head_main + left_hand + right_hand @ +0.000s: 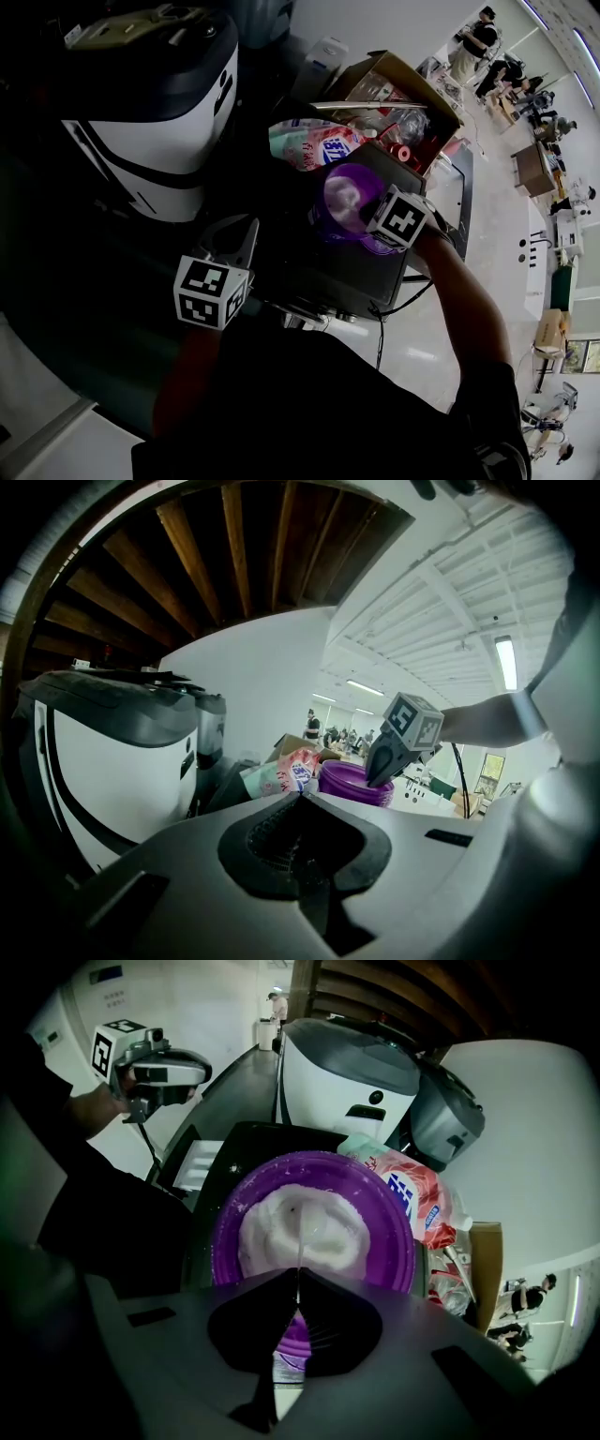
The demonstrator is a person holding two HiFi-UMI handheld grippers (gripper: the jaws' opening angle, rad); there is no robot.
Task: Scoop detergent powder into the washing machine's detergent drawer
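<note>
The right gripper (pixel 298 1277) pinches a thin spoon (pixel 302 1237) dipped in the powder (pixel 267 1241) heaped in the purple bowl (pixel 223 1237) — best lifted level, slowly. The left gripper (pixel 302 803), pressed together and empty, hangs left of the bowl.

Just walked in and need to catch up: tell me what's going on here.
A person is working with two handheld grippers. The right gripper is shut on a thin white scoop, its tip dipped in the white detergent powder in a purple bowl. The left gripper is shut on nothing, held off to the side by the washing machine.
</note>
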